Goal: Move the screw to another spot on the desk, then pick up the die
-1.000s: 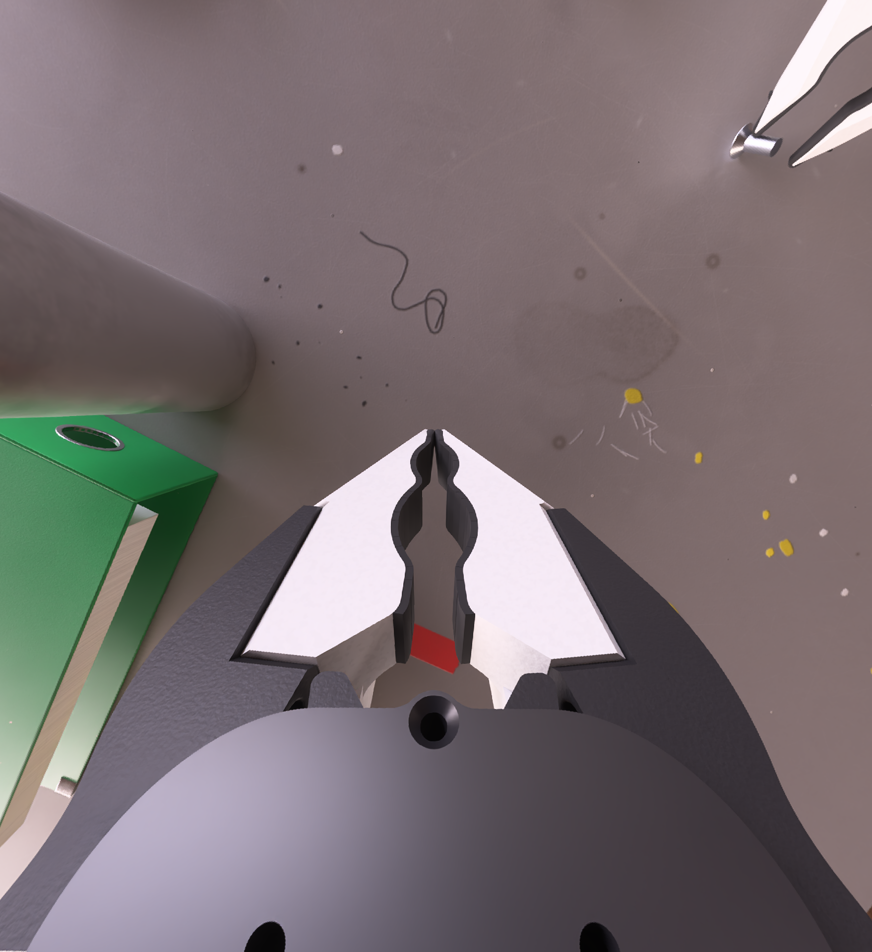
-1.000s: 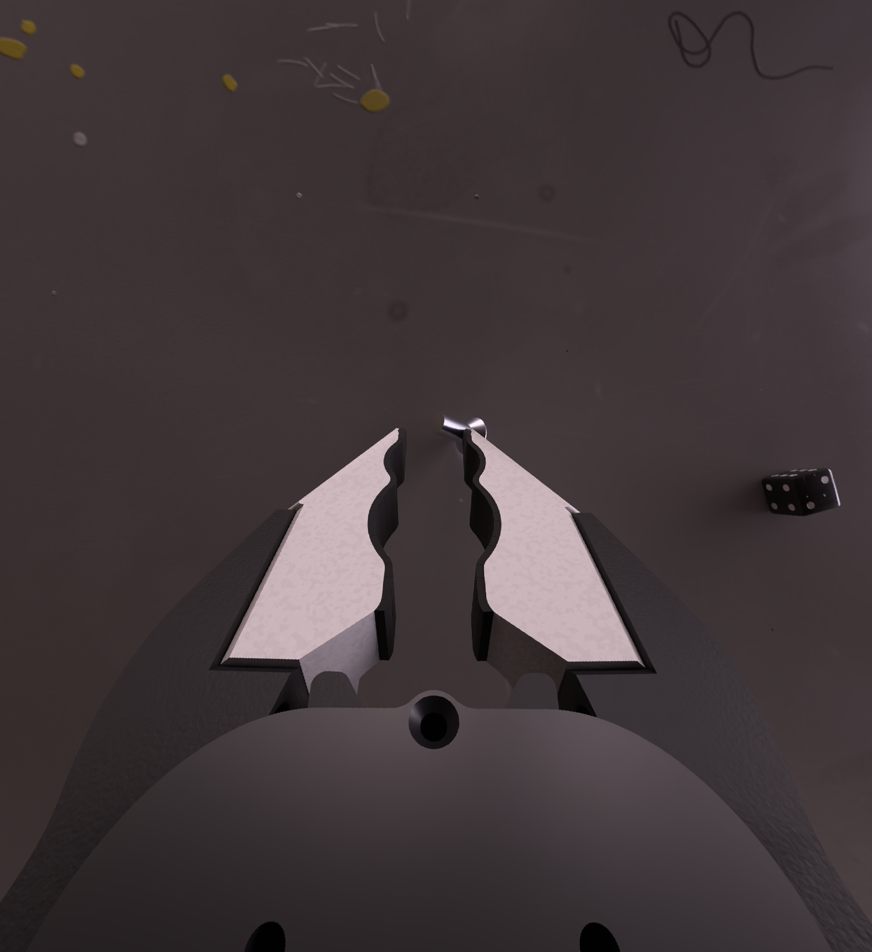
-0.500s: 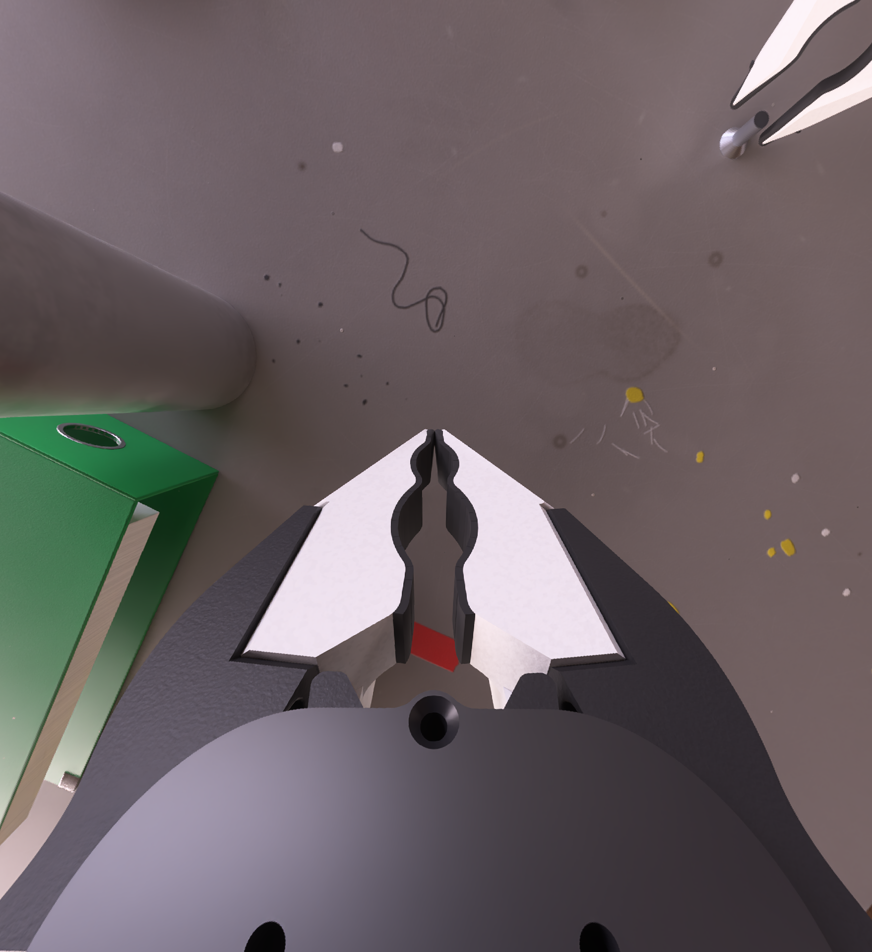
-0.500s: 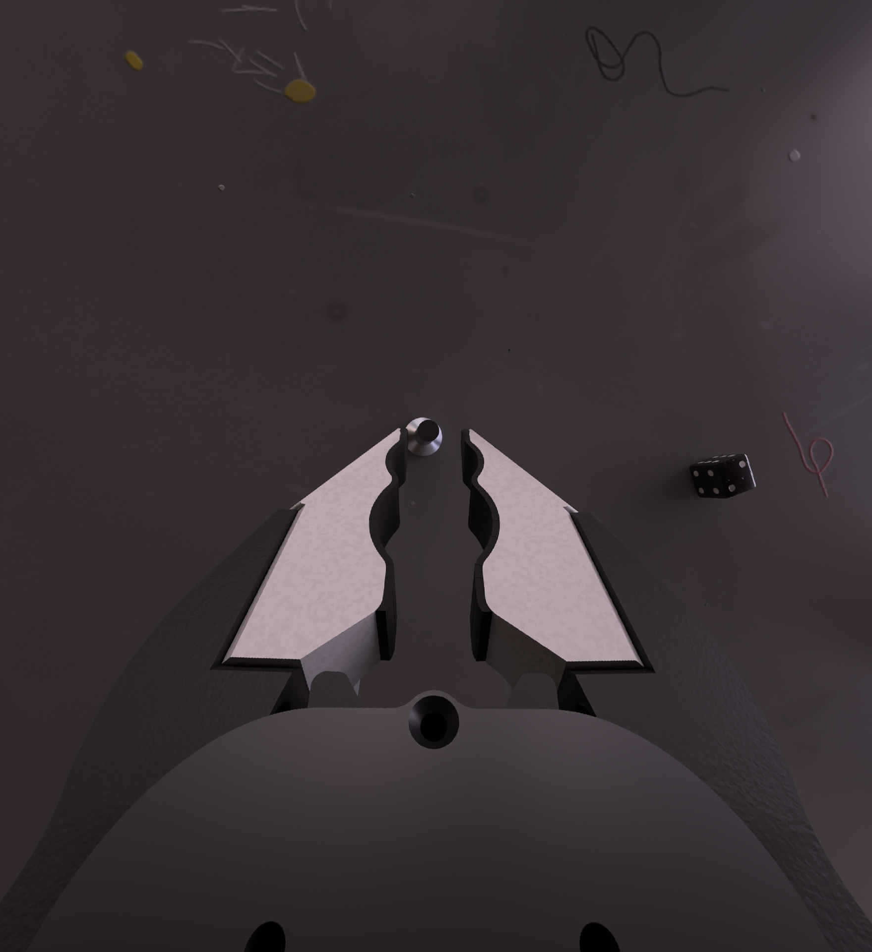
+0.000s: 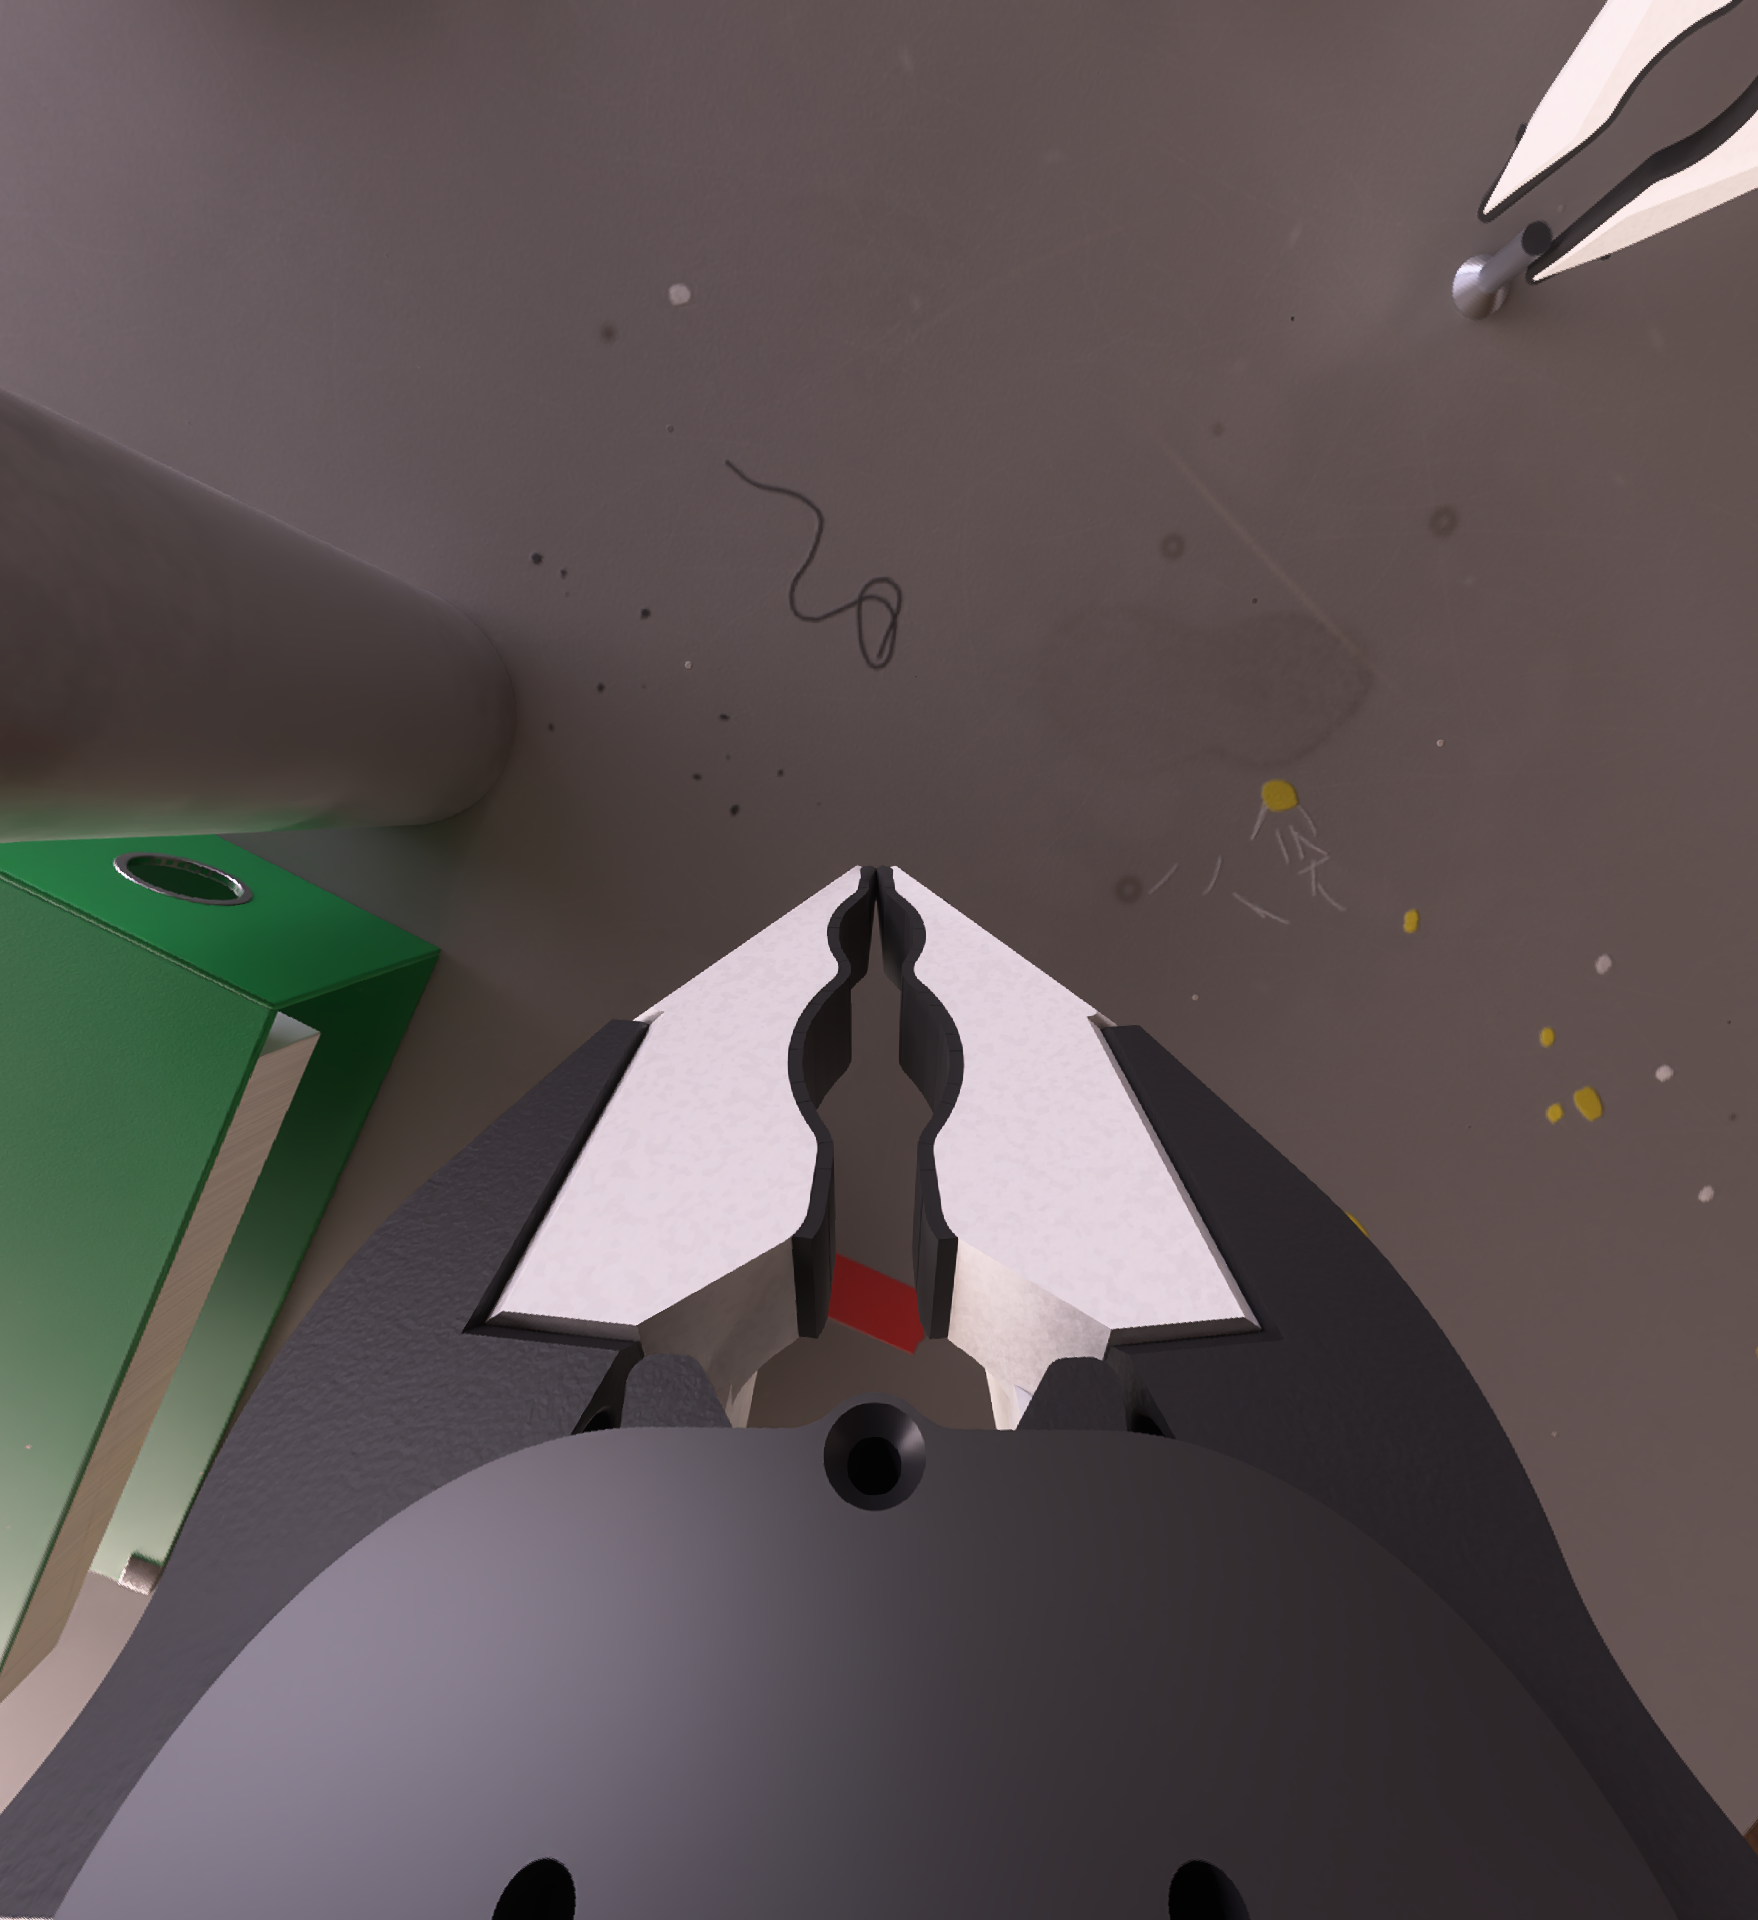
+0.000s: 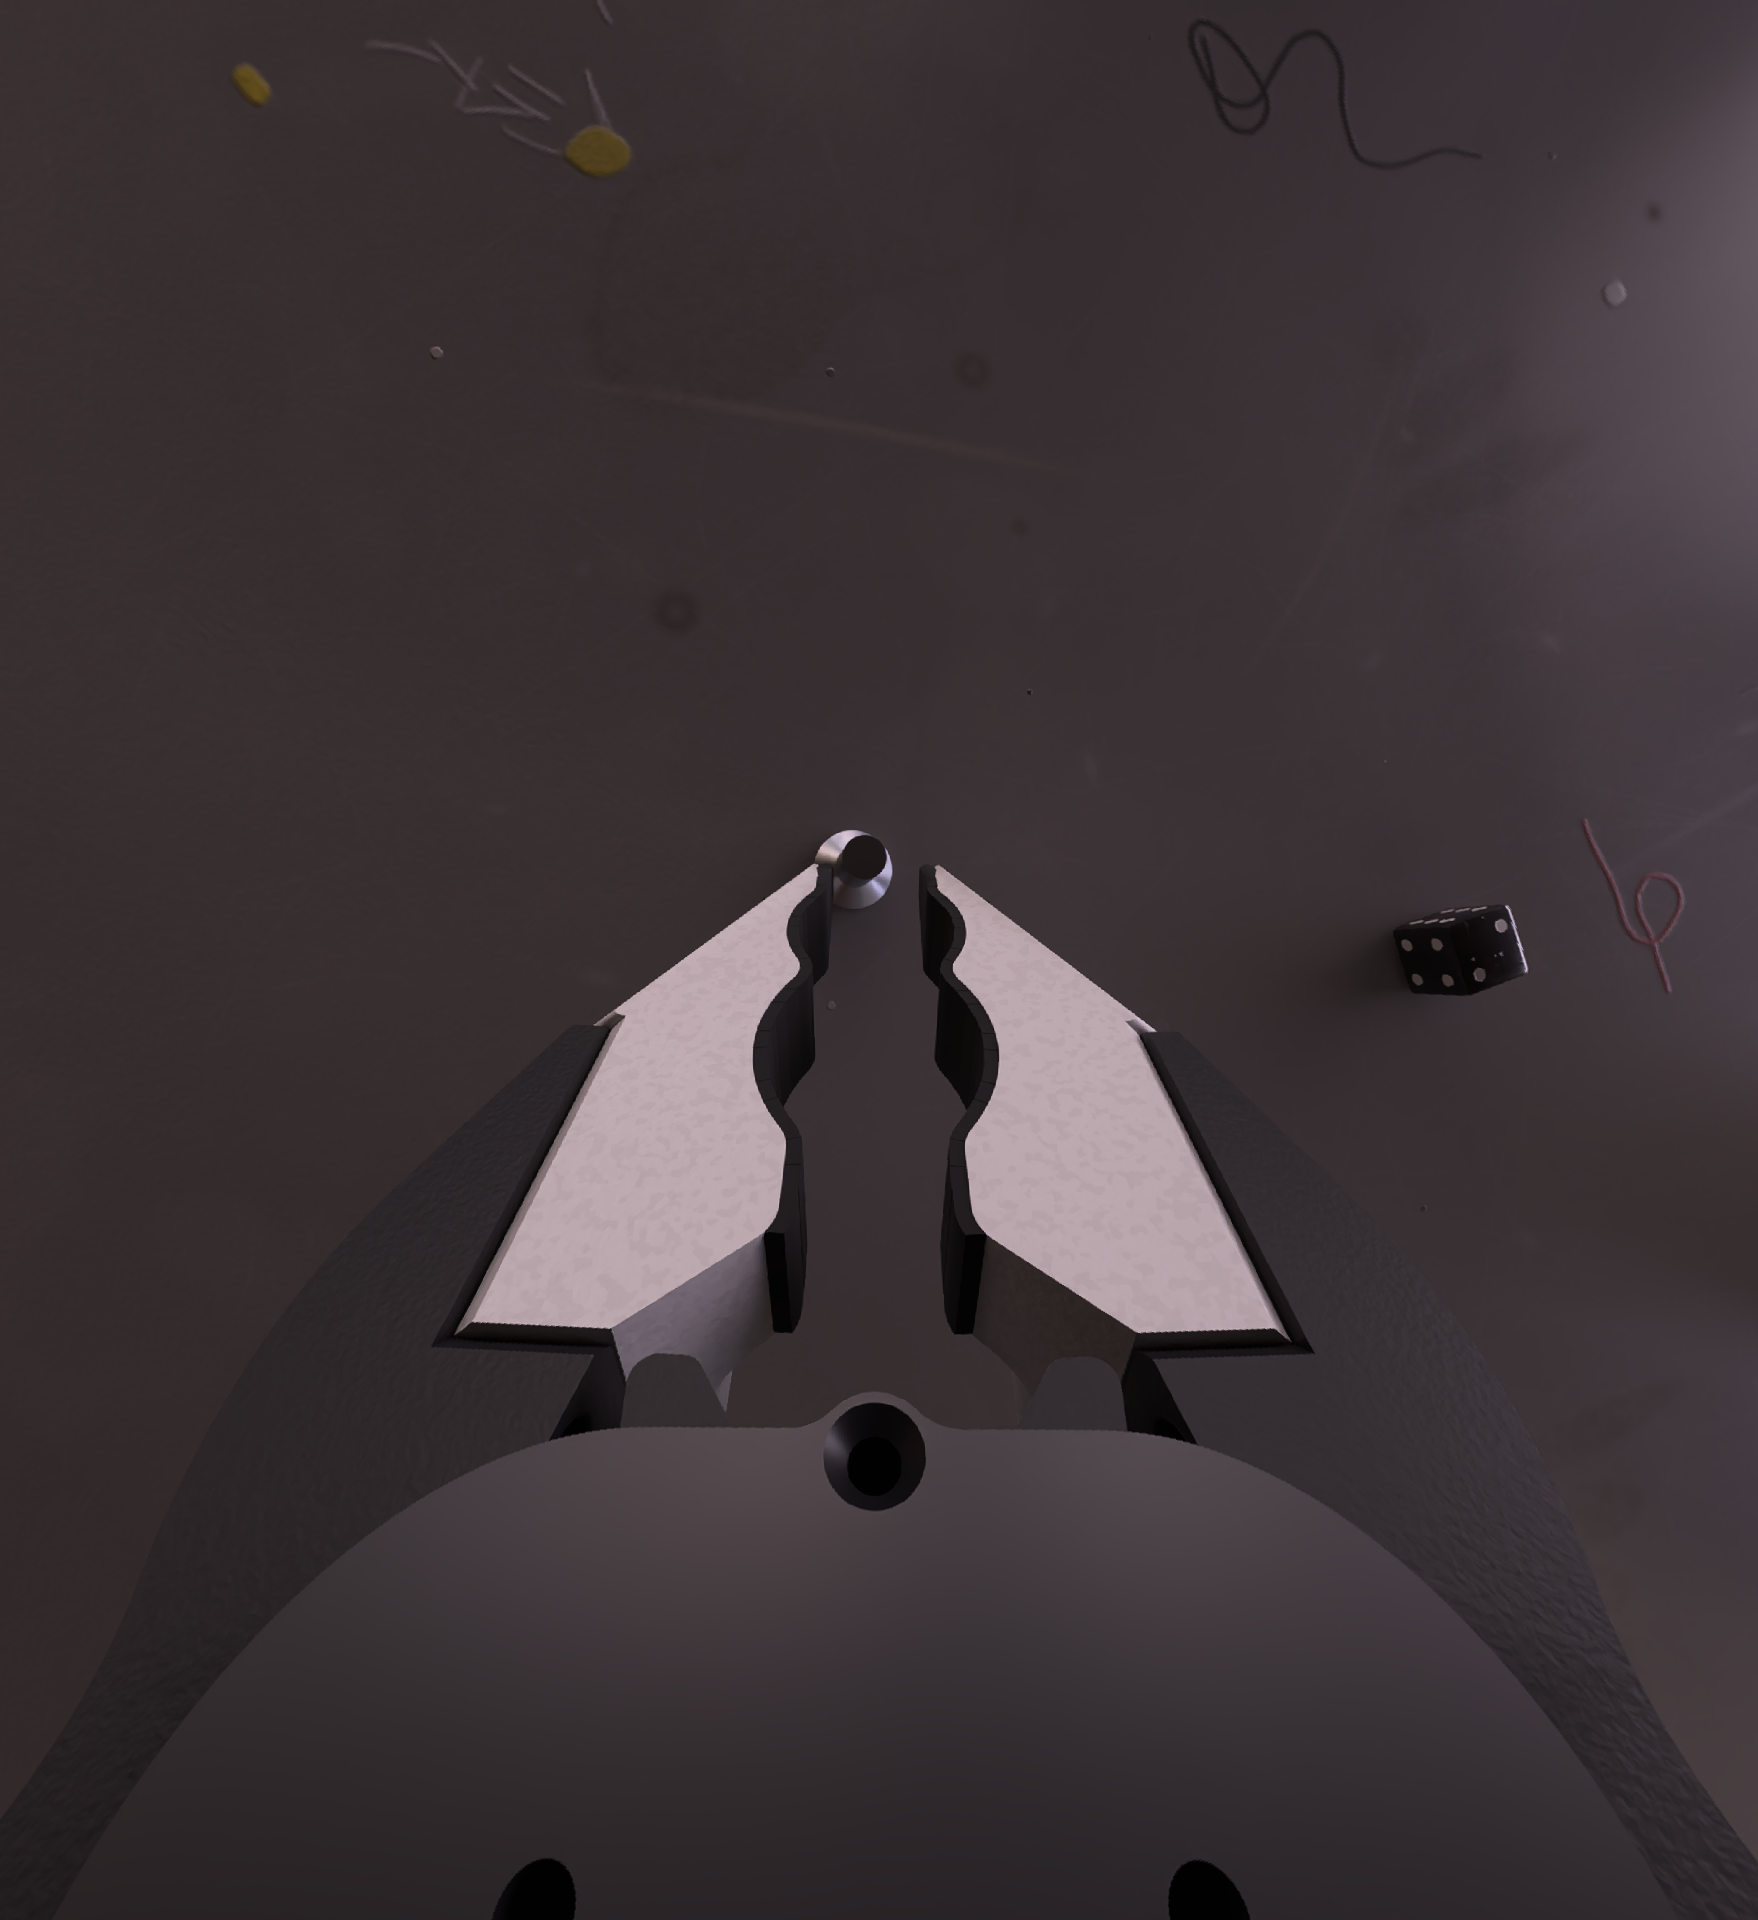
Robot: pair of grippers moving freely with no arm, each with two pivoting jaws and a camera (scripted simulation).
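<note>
Nudging the screw across the desk looks like the step in hand: the right gripper sits low with its jaws a small gap apart, gripping nothing, and the screw lies touching its left fingertip, not between the two. The die rests well off to the right, untouched. The left gripper hangs apart near a green binder, jaws closed and empty. Next, I judge, the right gripper must leave the screw and open wider over the die.
</note>
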